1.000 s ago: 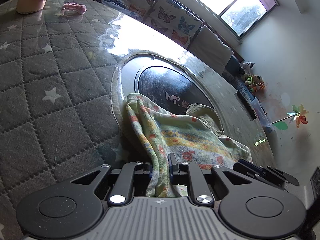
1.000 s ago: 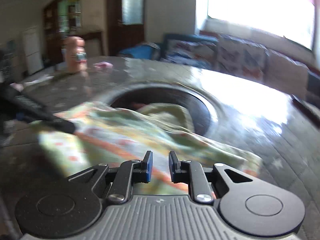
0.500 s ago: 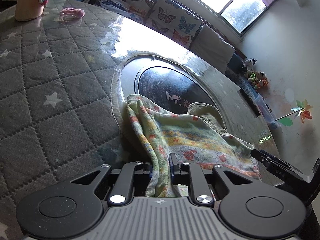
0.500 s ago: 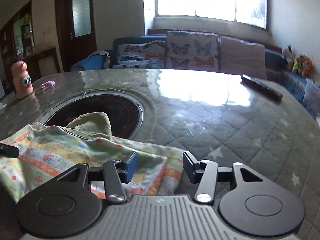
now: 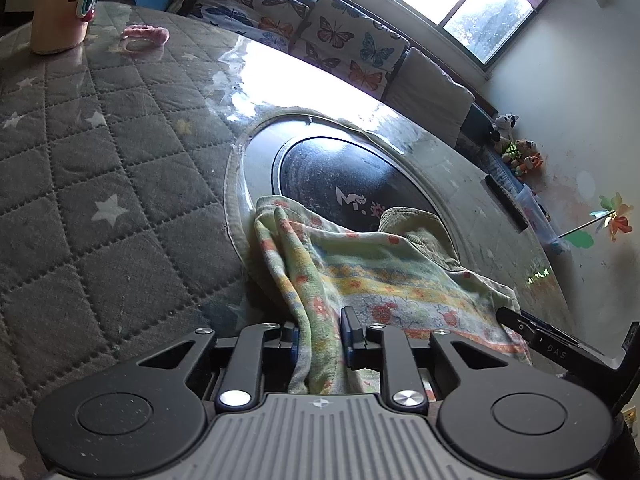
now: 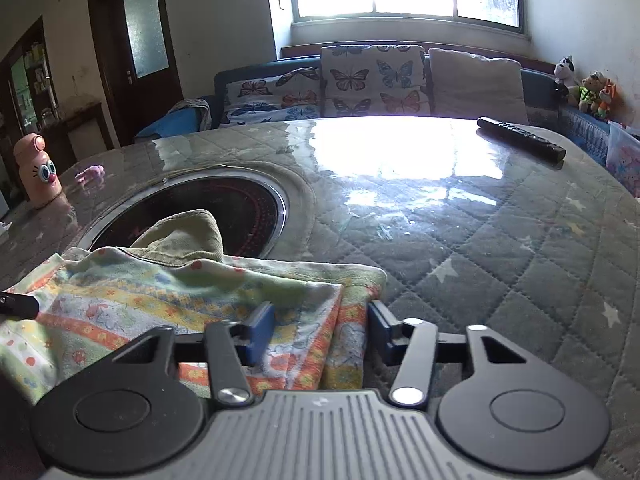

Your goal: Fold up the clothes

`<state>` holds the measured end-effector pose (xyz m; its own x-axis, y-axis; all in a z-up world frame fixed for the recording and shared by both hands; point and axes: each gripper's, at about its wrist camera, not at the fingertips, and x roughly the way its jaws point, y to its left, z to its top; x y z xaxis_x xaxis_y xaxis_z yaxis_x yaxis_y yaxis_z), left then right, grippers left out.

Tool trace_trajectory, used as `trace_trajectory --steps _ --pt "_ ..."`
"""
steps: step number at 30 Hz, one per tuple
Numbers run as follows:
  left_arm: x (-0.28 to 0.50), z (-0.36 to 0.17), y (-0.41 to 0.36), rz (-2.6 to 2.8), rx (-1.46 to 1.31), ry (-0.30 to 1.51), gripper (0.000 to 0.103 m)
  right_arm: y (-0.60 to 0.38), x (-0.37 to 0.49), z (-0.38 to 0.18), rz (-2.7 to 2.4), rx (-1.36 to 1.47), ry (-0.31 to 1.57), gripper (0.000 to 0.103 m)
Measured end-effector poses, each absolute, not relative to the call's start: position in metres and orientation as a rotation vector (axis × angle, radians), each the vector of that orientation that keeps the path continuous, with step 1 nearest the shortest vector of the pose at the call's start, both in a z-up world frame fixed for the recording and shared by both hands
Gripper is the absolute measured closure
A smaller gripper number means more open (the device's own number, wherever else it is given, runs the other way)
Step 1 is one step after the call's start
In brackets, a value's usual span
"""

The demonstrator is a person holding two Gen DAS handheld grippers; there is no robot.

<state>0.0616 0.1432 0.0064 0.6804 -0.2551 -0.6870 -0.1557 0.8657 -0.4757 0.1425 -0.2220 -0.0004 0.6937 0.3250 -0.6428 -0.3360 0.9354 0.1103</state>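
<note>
Your left tool [image 5: 320, 334] is clenched on a bunched fold of the patterned garment [image 5: 384, 280], which rises between its blue pads and spreads away over the table [image 5: 100, 168], its far edge lying over the rim of the round dark cooktop [image 5: 340, 176] set into the tabletop. Your right tool [image 6: 320, 326] is released, its fingers spread to either side of the garment's folded corner [image 6: 344, 320] without pinching it, and the cloth lies flat on the quilted star-print cover. A remote control [image 6: 520, 138] rests near the table's far edge, and a pink bottle with cartoon eyes [image 6: 38, 174] stands at the far left.
</note>
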Motion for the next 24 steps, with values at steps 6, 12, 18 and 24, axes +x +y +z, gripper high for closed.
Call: trace_trajectory --steps 6,12,18,24 --pt "0.063 0.007 0.144 -0.051 -0.526 0.828 0.078 -0.226 0.137 0.001 0.362 0.008 0.735 0.055" --pt "0.064 0.007 0.143 -0.054 -0.51 0.825 0.078 -0.228 0.129 0.0 0.36 0.042 0.737 0.059" --pt "0.065 0.01 0.139 -0.061 -0.485 0.815 0.082 -0.232 0.128 -0.001 0.358 0.097 0.742 0.089" --pt "0.069 0.026 0.13 -0.077 -0.447 0.794 0.09 -0.237 0.123 0.009 0.361 0.133 0.702 0.095"
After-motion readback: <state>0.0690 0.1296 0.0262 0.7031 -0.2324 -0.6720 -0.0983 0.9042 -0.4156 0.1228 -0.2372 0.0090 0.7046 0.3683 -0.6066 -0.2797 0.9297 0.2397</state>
